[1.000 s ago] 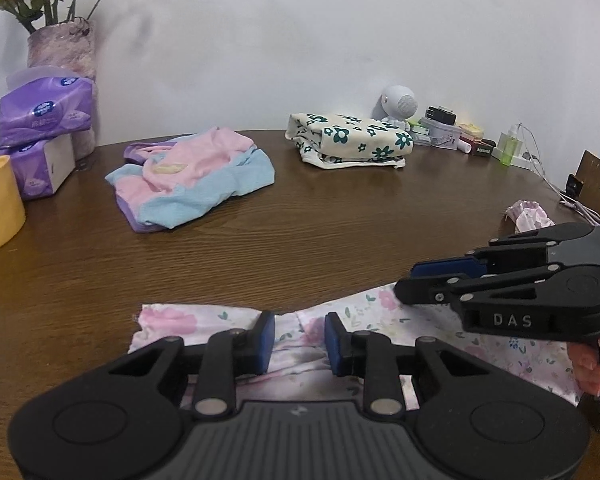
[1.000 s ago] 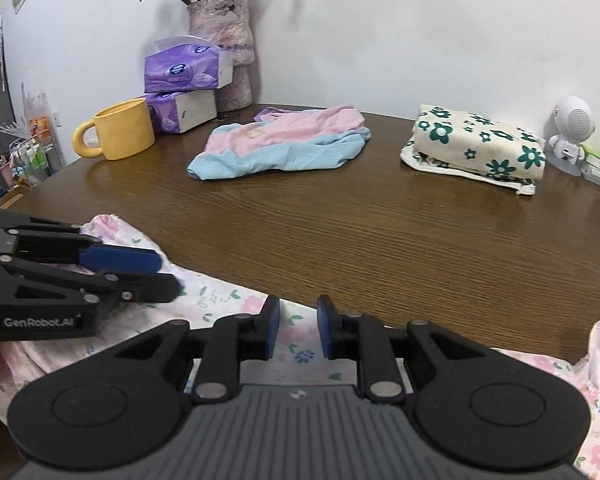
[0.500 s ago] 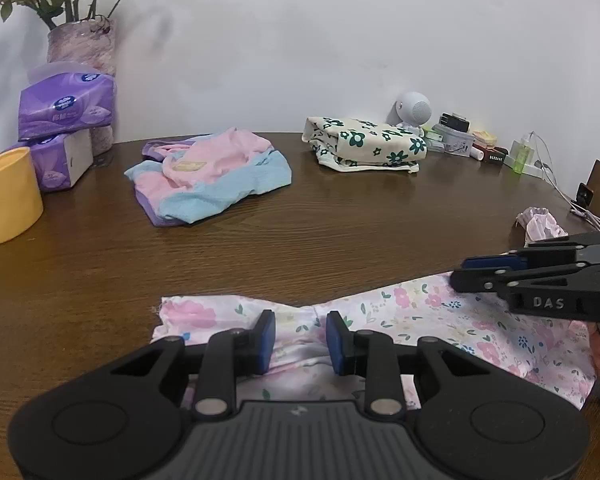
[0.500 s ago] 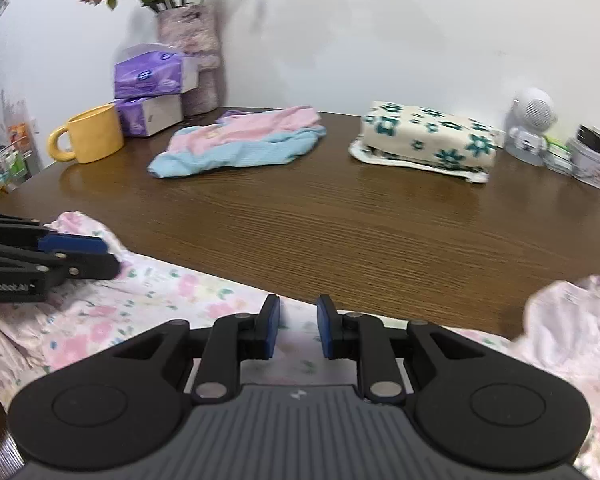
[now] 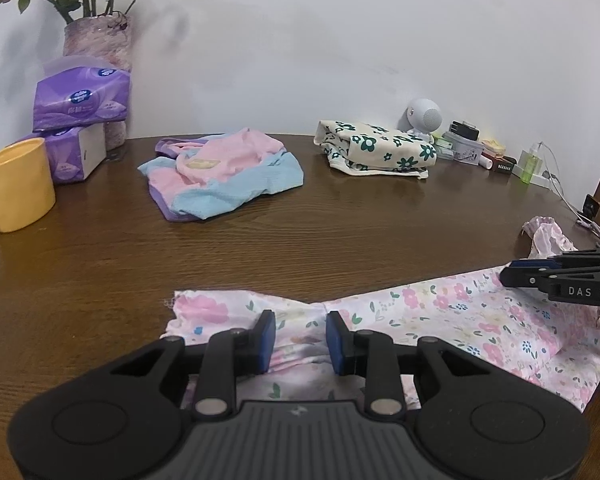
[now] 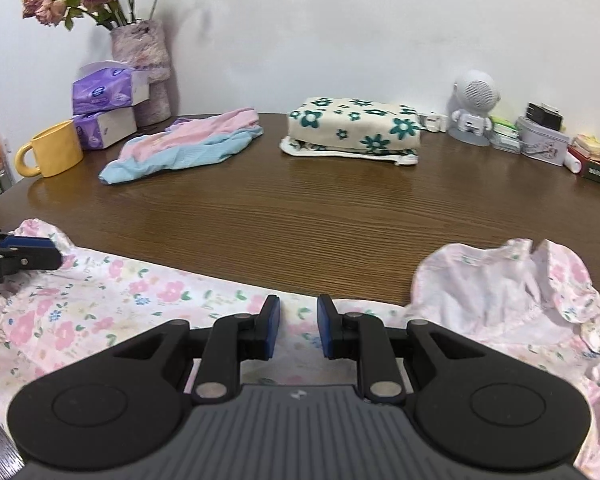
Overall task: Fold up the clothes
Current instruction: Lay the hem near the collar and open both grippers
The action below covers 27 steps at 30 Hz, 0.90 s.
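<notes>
A white garment with pink flowers lies stretched along the near edge of the brown wooden table. My left gripper is shut on a bunched fold near its left end, and the cloth shows between the blue pads. In the right wrist view the same garment runs under my right gripper, which grips its far edge. A ruffled part lies crumpled to the right. Each gripper shows in the other's view: the right gripper and the left gripper.
A loose pink and blue garment and a folded cream cloth with green flowers lie at the back. A yellow mug, purple tissue packs and a vase stand back left. A white speaker figure and small boxes stand back right.
The two grippers have moved apart, each keeping its place on the cloth. The floral garment now lies wider and its far edge runs straighter between them.
</notes>
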### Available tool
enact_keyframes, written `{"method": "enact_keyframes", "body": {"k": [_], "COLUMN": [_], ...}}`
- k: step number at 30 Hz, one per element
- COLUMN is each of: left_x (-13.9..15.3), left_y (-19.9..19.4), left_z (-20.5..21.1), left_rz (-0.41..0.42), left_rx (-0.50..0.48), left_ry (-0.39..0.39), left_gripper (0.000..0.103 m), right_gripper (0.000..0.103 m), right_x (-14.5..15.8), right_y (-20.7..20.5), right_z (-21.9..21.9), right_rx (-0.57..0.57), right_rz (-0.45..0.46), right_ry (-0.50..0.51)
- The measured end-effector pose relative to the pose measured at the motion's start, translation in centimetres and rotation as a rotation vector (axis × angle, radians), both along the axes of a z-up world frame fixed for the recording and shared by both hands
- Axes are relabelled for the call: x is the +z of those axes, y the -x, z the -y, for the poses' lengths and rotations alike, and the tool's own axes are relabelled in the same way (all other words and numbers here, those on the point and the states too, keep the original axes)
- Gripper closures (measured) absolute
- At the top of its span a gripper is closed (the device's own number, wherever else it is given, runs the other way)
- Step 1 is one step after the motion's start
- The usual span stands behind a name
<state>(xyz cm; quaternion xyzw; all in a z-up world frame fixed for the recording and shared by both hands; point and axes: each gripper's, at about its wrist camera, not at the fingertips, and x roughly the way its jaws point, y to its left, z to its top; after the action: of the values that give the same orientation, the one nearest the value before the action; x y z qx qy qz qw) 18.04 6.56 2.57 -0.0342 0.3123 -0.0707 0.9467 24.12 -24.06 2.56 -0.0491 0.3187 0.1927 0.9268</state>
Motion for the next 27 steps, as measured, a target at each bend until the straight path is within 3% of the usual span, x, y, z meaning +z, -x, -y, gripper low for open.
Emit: {"method": "enact_keyframes", "body": {"k": [27], "left_x": [-0.1], "left_y": [2.3], "left_z": [-2.6], "left_rz": [0.009], "left_rx": [0.175], "left_ry": [0.025], "left_gripper": [0.081], "right_gripper": [0.084], "right_x": [-0.3], "right_y": [0.3], "right_z": [2.3], "right_rx": [-0.045], "right_rz": [0.009], "right_ry": [-0.011]}}
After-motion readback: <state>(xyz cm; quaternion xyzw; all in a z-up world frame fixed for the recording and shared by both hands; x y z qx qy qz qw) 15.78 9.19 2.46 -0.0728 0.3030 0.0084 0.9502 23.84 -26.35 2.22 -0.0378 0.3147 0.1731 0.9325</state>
